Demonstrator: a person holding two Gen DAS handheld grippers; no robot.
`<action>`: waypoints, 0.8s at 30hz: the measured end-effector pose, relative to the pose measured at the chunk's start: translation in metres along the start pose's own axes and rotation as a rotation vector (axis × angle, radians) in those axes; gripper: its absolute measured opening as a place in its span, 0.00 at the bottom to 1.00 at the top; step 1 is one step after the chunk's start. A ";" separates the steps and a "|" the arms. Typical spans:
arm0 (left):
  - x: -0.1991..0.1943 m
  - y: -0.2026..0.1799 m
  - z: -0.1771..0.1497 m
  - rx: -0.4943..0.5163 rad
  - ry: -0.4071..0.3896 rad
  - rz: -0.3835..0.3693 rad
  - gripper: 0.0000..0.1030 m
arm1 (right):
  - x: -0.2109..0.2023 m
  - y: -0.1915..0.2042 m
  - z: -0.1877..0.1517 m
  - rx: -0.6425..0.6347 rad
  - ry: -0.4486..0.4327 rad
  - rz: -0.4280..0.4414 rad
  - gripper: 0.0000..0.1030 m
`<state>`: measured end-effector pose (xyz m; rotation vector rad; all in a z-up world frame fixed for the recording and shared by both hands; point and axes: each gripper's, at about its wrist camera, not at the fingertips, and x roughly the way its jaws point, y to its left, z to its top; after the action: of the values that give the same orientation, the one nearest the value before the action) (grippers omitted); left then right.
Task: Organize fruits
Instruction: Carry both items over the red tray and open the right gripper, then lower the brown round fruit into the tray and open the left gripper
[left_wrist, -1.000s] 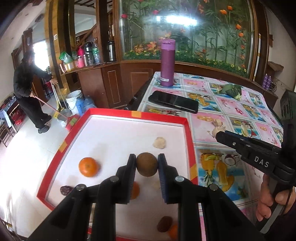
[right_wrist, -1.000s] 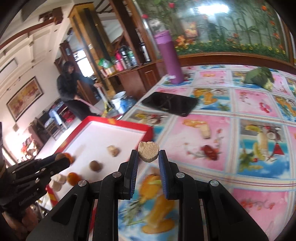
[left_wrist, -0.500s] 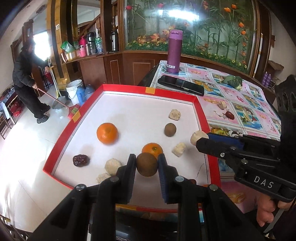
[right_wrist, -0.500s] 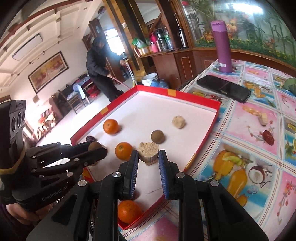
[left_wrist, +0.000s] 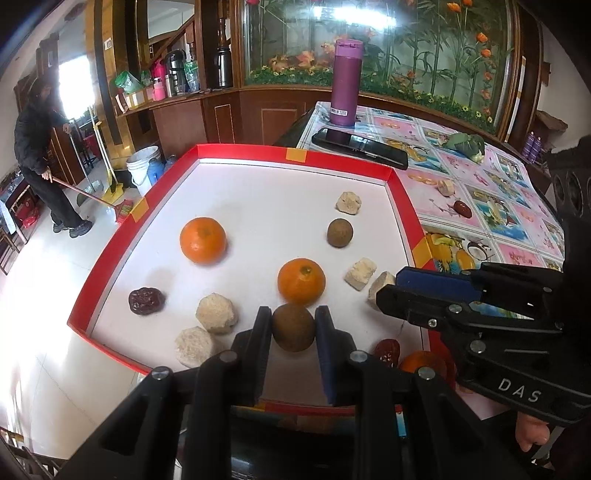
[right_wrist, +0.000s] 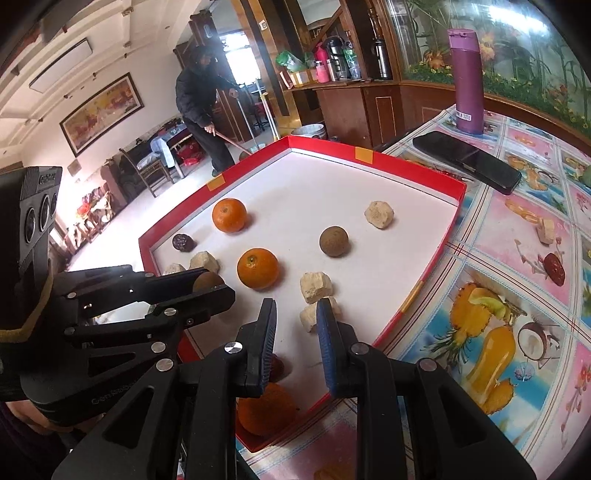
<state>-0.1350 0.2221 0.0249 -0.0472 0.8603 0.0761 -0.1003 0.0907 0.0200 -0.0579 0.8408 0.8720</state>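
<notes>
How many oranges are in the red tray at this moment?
3. The far orange lies near the red tray's left wall; the middle orange is mid-tray; the near orange sits in the near corner, partly hidden by the right gripper. More may be hidden.

Red-rimmed white cardboard tray (left_wrist: 236, 150) lies on patterned plastic tablecloth (left_wrist: 491, 206); black flat phone (left_wrist: 360, 147) behind the tray; purple cylindrical flask (left_wrist: 345, 83) behind phone.

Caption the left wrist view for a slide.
Left tongs grip a brown round fruit over the red-rimmed tray of oranges and pale chunks; right tongs hold a pale chunk.
</notes>
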 end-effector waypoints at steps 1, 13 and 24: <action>0.001 0.000 -0.001 -0.001 0.004 -0.001 0.25 | 0.000 -0.001 0.000 0.001 0.000 0.001 0.21; 0.012 0.001 -0.004 -0.007 0.041 0.004 0.25 | 0.001 -0.001 0.000 0.001 0.003 0.019 0.21; 0.012 -0.001 -0.003 -0.002 0.042 0.024 0.25 | 0.001 -0.001 -0.001 0.002 0.003 0.031 0.21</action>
<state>-0.1290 0.2220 0.0137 -0.0405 0.9028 0.0983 -0.0997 0.0901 0.0184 -0.0445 0.8476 0.9003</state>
